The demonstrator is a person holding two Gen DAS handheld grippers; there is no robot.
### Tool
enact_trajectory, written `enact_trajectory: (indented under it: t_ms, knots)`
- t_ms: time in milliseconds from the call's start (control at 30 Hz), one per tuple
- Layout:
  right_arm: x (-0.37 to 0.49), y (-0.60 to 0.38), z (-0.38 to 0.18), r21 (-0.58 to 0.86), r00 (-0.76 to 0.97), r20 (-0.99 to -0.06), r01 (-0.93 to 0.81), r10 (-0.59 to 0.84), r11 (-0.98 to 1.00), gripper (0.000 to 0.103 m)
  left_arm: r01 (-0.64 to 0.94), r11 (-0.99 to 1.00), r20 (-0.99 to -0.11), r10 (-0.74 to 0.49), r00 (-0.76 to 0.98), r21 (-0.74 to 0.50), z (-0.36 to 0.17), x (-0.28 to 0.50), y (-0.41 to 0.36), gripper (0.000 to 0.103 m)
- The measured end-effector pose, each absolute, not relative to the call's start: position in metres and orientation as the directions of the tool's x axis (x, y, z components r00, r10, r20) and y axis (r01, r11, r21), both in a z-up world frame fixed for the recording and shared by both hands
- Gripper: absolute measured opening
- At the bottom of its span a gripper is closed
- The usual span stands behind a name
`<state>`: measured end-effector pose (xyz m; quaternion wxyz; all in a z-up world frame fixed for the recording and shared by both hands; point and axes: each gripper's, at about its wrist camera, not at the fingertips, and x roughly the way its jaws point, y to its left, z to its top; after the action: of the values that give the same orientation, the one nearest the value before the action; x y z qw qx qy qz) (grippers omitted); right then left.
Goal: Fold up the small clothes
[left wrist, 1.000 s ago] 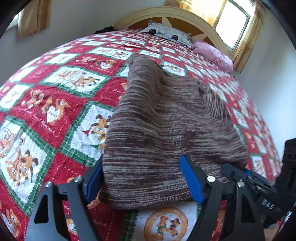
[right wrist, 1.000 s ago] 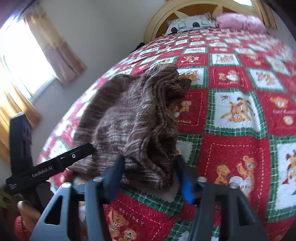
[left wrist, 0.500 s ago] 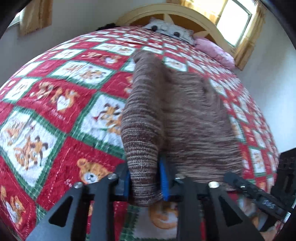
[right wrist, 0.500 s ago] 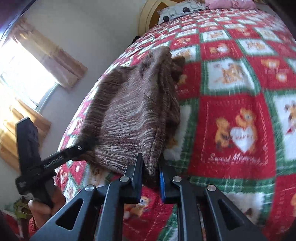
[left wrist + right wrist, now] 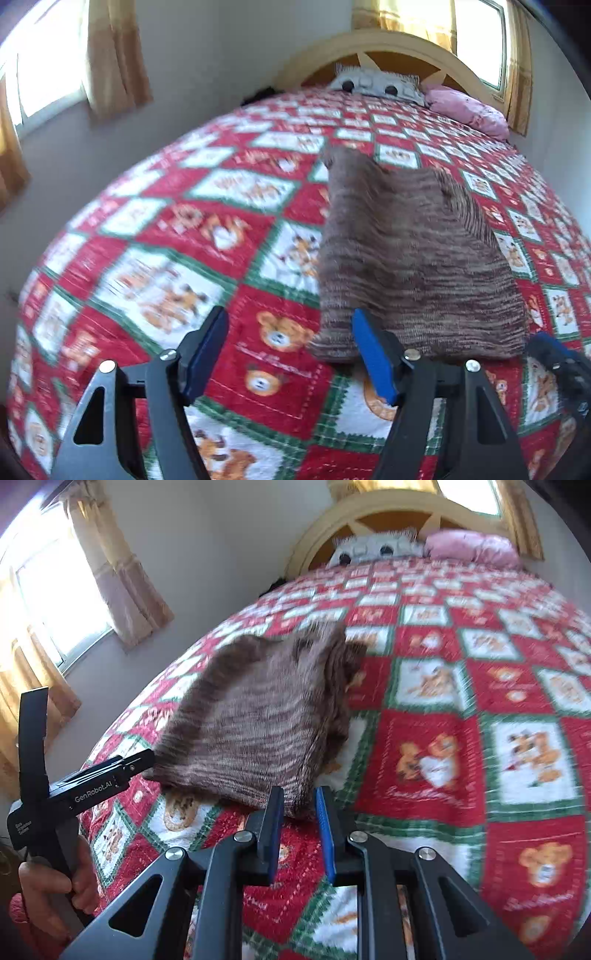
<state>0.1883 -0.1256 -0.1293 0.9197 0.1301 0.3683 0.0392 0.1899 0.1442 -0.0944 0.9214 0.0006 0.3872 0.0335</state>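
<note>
A brown striped knit sweater [image 5: 413, 258] lies folded on the red, green and white teddy-bear quilt [image 5: 155, 288]. My left gripper [image 5: 290, 350] hovers just short of the sweater's near left corner. Its jaws are opening wide, and only quilt shows between the blue pads [image 5: 373, 354]. In the right wrist view the sweater [image 5: 258, 716] has its near right corner just ahead of my right gripper [image 5: 299, 819]. The right jaws are opening with a narrow gap and do not press the cloth. The left gripper [image 5: 136, 760] reaches the other corner.
A patterned pillow [image 5: 373, 83] and a pink pillow [image 5: 465, 107] rest against the arched headboard [image 5: 388, 44]. Curtained windows [image 5: 55, 590] line the left wall. A hand [image 5: 48, 882] holds the left gripper's handle. The right gripper's finger [image 5: 554, 354] shows at the right edge.
Half a second ago both grippers were shut on the sweater's near corners. Both have since let go and drawn back and up, and the sweater has settled flat on the quilt.
</note>
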Motion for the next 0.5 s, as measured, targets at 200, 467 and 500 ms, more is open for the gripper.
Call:
enact_trajectory:
  t_ms: [200, 467, 500]
  knots:
    - [0.173, -0.117, -0.103, 0.213, 0.767, -0.638, 0.095, 0.065, 0.973, 0.063, -0.034, 0.999, -0.711, 0.045, 0.702, 0.029, -0.090, 0.182, 0.134, 0.081]
    - [0.162, -0.109, -0.108, 0.211, 0.727, -0.687, 0.182, 0.013, 0.960, 0.068, 0.012, 0.998, -0.770, 0.038, 0.637, 0.059, -0.110, 0.167, 0.114, 0.097]
    - [0.159, -0.108, -0.112, 0.214, 0.715, -0.699, 0.191, 0.014, 0.958, 0.068, 0.015, 0.998, -0.780, 0.038, 0.625, 0.061, -0.113, 0.164, 0.112, 0.097]
